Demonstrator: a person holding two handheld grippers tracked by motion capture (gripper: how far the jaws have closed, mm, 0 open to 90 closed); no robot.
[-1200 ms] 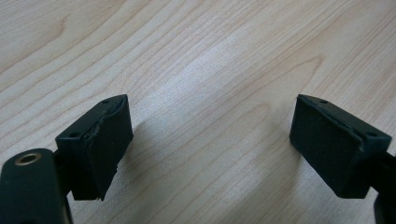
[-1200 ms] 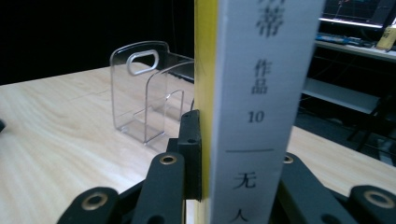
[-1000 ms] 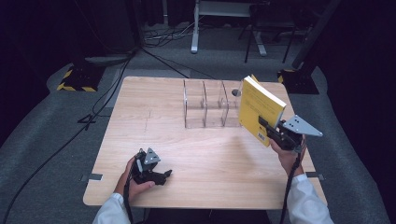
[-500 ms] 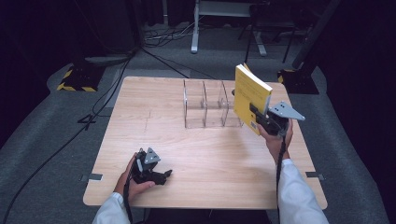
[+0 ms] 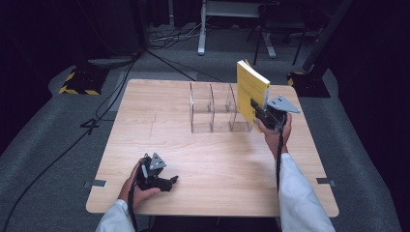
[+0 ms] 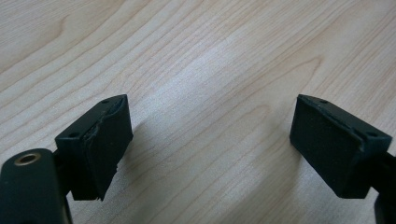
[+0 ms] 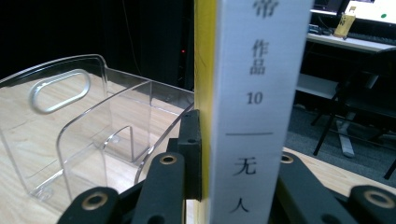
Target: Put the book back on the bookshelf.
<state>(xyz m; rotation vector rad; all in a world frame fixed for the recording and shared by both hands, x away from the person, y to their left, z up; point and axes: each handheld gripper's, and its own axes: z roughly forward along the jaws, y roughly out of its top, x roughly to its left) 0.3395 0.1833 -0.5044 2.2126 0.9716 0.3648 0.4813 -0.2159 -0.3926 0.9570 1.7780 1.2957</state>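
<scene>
— Book (image 5: 251, 92) first: where do we have it?

— Up off the table (image 5: 212, 159), upright, clamped in our right gripper (image 5: 265, 114). In the right gripper view the two jaws press on either side of the book (image 7: 259, 102), the white spine facing us and the yellow cover along its left edge.

— How near is the rack?

— Just beside it. From above, the book's lower edge hangs close to the right end of the clear plastic rack (image 5: 215, 108), near its last slot — whether they touch we cannot tell. In the right gripper view the rack (image 7: 79, 135) sits to the left of the book, its curved dividers standing upright and its slots bare.

— And room around us?

— Plenty. The rack stands toward the far middle of the table, with bare wood in front of it and on its left. Our right hand (image 5: 275, 133) is near the table's right edge, and the book's top corner reaches past the far edge in the high view.

— The other hand?

— Our left gripper (image 5: 157, 175) rests low near the front edge, well apart from the rack. Its jaws stand wide apart, nothing between the pads (image 6: 105, 144) but wood grain.
</scene>
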